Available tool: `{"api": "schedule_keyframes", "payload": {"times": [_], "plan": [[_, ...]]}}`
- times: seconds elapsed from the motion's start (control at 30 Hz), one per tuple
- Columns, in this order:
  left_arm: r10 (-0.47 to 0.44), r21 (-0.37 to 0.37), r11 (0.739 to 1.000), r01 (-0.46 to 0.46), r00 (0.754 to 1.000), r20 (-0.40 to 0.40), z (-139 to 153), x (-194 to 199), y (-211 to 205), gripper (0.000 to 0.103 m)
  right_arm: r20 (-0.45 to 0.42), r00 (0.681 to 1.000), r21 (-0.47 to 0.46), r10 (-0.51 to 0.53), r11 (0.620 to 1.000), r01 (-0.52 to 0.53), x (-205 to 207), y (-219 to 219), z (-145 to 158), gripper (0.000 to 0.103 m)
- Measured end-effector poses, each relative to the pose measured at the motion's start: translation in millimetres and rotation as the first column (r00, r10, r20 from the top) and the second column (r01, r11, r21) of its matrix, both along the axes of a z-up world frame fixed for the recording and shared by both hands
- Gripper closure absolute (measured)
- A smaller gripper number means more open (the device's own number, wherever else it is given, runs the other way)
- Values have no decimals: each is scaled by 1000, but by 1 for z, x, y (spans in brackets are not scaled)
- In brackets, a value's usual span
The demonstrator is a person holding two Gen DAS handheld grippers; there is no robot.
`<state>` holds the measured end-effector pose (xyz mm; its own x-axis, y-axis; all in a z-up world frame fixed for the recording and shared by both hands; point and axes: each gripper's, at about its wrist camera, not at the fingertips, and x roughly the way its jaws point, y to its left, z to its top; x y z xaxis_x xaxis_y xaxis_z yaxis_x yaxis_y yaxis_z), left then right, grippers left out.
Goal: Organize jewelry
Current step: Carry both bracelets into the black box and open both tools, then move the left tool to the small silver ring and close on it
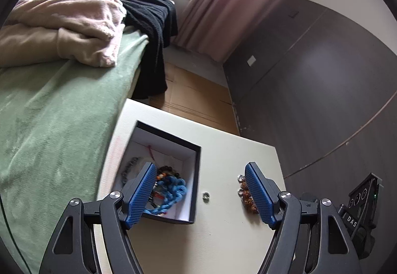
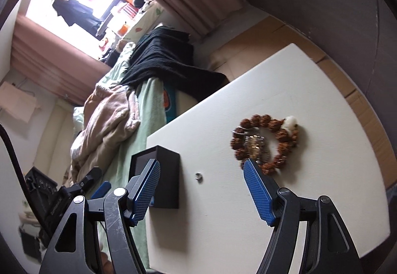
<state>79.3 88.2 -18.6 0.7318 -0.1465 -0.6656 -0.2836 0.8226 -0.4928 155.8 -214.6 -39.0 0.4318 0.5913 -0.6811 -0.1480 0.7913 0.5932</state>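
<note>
Knobbly brown seed-bead bracelet (image 2: 266,141) lies on smooth white table (image 2: 322,105); both grippers' fingers released, empty.

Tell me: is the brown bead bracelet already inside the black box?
No, the brown bead bracelet lies on the white table, apart from the black box.

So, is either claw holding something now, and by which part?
Nothing is held. The left claw and the right claw are both open and empty.

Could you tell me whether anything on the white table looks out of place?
Yes: a brown bead bracelet and a small silver ring lie loose on the white table, outside the black box that holds the other jewelry.
</note>
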Motion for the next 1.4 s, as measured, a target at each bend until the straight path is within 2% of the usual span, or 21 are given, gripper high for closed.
{"api": "schedule_keyframes", "payload": {"times": [0.33,0.43,0.57,0.77,0.9,0.97,1.13,1.27,1.4], "plan": [[-100,75,992,102,995,-31,-4,17,-49,29,-38,994,-4,-102,995,102,2,-32,-3,32],[-126,95,987,130,991,-48,-5,26,-65,36,-68,989,25,-134,990,136,6,-43,-7,32],[-128,141,979,146,983,-132,-16,38,-80,48,-119,978,21,-172,984,175,12,-56,-15,32],[-124,166,972,169,960,-252,-35,59,-91,56,-174,969,17,-175,983,180,19,-61,-24,32],[-102,193,965,178,931,-350,-50,72,-98,59,-188,968,26,-168,984,176,22,-65,-25,33],[-85,216,960,180,917,-390,-56,78,-100,63,-197,965,35,-173,983,183,23,-69,-25,33],[-69,248,948,197,893,-445,-70,92,-104,65,-215,958,51,-192,977,208,26,-79,-26,33],[-55,260,943,206,869,-491,-89,100,-104,73,-230,952,60,-204,973,223,27,-87,-27,33],[-37,279,937,209,855,-518,-100,105,-104,76,-249,944,53,-216,970,236,30,-95,-30,33]]}}
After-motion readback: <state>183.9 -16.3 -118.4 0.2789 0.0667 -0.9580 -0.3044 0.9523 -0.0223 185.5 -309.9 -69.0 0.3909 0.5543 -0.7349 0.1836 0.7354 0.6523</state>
